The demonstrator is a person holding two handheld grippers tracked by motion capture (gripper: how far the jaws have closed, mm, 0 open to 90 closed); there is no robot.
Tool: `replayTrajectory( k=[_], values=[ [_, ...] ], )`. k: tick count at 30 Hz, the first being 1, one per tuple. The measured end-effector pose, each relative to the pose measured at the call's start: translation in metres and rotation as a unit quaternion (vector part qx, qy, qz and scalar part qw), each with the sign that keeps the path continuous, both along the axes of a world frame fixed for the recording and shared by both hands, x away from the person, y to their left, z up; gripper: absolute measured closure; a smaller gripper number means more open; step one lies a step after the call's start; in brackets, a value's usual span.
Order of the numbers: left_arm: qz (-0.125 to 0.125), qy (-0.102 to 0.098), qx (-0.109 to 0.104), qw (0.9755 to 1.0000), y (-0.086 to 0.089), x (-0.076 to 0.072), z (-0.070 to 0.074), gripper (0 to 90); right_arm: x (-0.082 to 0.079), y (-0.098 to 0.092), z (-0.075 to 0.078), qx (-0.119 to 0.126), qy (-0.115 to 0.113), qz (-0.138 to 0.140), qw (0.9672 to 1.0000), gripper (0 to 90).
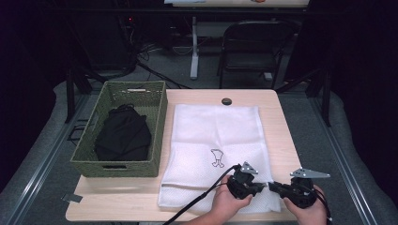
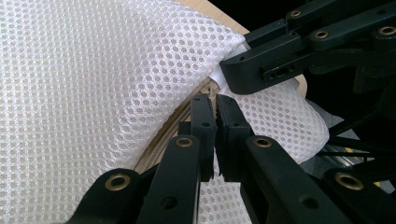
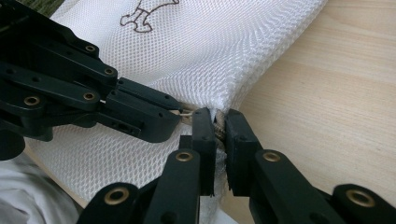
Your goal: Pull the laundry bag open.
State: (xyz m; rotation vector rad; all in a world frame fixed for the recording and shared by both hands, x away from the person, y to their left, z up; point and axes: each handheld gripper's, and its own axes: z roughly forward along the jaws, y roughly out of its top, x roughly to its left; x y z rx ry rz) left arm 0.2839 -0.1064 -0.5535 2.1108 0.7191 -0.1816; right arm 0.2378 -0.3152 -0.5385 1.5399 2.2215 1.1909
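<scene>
A white mesh bag [image 1: 216,136] lies flat on the wooden table [image 1: 277,122], with a small outline drawing [image 1: 217,158] printed on it. Both grippers meet at its near right corner. My left gripper [image 1: 264,184] is shut on the bag's zipper edge; in the left gripper view its jaws [image 2: 215,100] pinch the seam of the mesh [image 2: 93,84]. Facing it, my right gripper [image 1: 272,186] is shut on the same edge just beside it, and the right gripper view shows its jaws [image 3: 218,116] clamping the bunched corner of the mesh [image 3: 210,51].
A green woven basket [image 1: 159,117] stands at the table's left and holds a black garment [image 1: 124,136]. A black cable grommet [image 1: 226,101] sits at the far edge. Bare wood [image 3: 336,93] lies right of the bag. A folding chair [image 1: 253,47] stands beyond the table.
</scene>
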Motion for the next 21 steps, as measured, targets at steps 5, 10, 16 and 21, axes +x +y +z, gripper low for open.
replayTrajectory(
  k=[5, 10, 16, 21],
  values=[
    [-0.001, 0.001, -0.001, 1.0000, 0.001, 0.000, -0.001, 87.5, 0.000, 0.001, 0.000, -0.001, 0.003, 0.000, 1.0000, 84.3],
    [0.004, 0.002, -0.001, 1.0000, 0.001, 0.000, -0.001, 87.5, 0.000, 0.002, 0.000, -0.005, 0.001, 0.000, 1.0000, 84.5],
    [0.028, 0.018, 0.004, 0.9994, 0.012, 0.007, -0.004, 87.5, 0.001, -0.010, 0.001, -0.012, -0.004, -0.033, 0.9994, 84.8],
    [0.026, -0.001, 0.012, 0.9996, 0.011, 0.004, -0.001, 87.5, 0.001, -0.010, 0.000, -0.012, -0.001, -0.032, 0.9994, 84.7]
  ],
)
